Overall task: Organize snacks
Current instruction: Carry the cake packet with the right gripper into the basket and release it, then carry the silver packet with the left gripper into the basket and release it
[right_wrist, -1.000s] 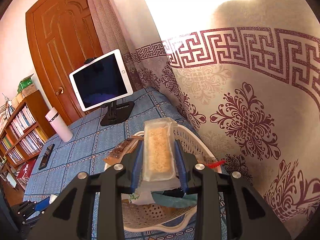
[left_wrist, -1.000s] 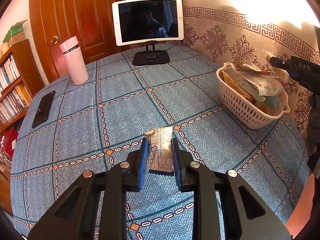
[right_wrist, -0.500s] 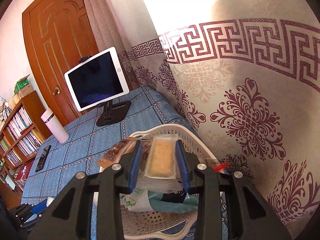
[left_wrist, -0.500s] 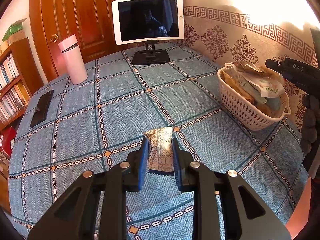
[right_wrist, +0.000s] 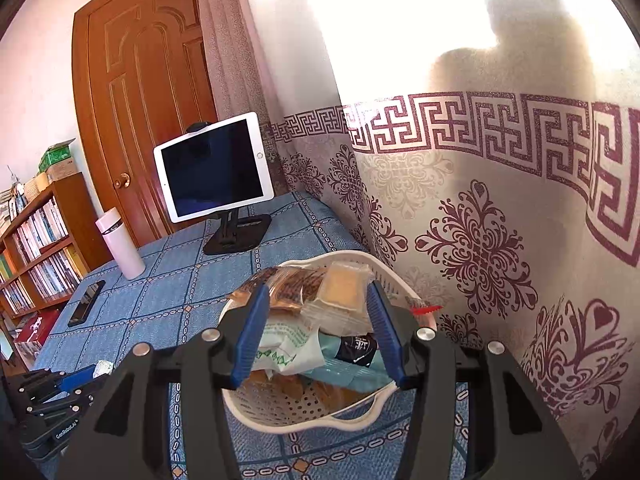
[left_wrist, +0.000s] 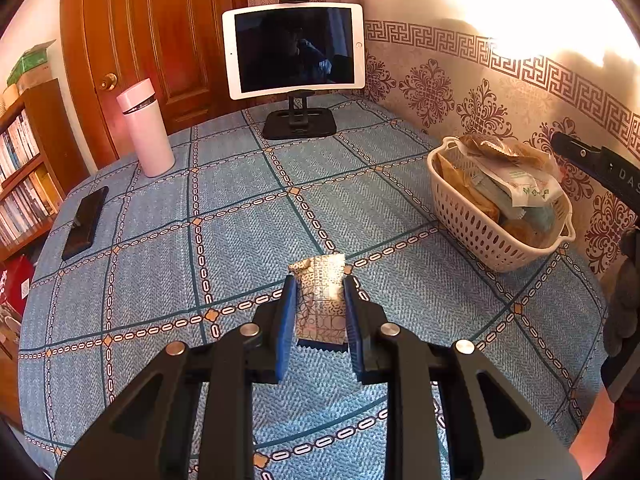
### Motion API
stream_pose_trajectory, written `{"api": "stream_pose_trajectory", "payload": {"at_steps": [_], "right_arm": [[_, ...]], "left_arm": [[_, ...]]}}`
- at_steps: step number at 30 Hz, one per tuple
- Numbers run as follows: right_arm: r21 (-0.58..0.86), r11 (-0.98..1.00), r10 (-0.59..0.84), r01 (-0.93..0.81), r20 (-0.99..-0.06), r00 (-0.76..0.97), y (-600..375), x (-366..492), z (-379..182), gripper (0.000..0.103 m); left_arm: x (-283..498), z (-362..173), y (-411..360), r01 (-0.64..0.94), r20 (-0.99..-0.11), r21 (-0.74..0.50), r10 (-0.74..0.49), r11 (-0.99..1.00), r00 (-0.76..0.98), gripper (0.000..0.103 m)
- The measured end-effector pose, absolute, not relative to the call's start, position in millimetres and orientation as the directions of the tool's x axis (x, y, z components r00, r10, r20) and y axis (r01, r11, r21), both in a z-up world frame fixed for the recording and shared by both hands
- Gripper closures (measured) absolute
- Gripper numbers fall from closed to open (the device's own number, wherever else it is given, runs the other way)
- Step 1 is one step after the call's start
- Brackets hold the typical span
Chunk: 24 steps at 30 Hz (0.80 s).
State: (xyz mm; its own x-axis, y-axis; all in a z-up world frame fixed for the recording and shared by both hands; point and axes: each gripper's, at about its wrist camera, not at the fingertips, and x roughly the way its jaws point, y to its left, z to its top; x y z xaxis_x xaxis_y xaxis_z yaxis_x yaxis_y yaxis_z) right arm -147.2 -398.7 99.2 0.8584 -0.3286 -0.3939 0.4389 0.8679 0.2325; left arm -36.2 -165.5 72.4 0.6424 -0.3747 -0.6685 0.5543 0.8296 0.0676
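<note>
My left gripper is shut on a patterned beige snack bar and holds it over the blue tablecloth. The white basket full of snack packets stands to its right by the wall. My right gripper is open above that basket, its jaws wide apart. A clear-wrapped pale cracker pack lies on top of the pile between the fingers, with no pad touching it. A brown snack packet lies beside it. The left gripper also shows in the right wrist view.
A tablet on a black stand is at the table's far side, a pink tumbler at the far left, a black phone near the left edge. The patterned wall runs close behind the basket. A bookshelf stands left.
My right gripper lowered the cracker pack onto the basket pile and opened, letting it go. My left gripper still holds the snack bar, almost unmoved.
</note>
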Motion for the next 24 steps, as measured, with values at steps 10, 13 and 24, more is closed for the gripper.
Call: {"api": "stream_pose_trajectory", "payload": {"at_steps": [10,13,24], "right_arm": [[0.282,0.845,-0.327,0.454,-0.4,0.856,-391,-179,84,0.051],[0.29,0.846,-0.305,0.447,-0.424,0.853,-389,-183,74,0.051],[0.335,0.834,-0.26,0.439,-0.463,0.848,-394,-193,50,0.051]], "left_arm": [[-36,89,-182,0.575,-0.653,0.036,-0.416,0.818,0.633,0.079],[-37,96,-194,0.593,-0.646,0.036,-0.434,0.805,0.628,0.079],[-48,121,-251,0.68,-0.632,0.026,-0.515,0.733,0.579,0.079]]}}
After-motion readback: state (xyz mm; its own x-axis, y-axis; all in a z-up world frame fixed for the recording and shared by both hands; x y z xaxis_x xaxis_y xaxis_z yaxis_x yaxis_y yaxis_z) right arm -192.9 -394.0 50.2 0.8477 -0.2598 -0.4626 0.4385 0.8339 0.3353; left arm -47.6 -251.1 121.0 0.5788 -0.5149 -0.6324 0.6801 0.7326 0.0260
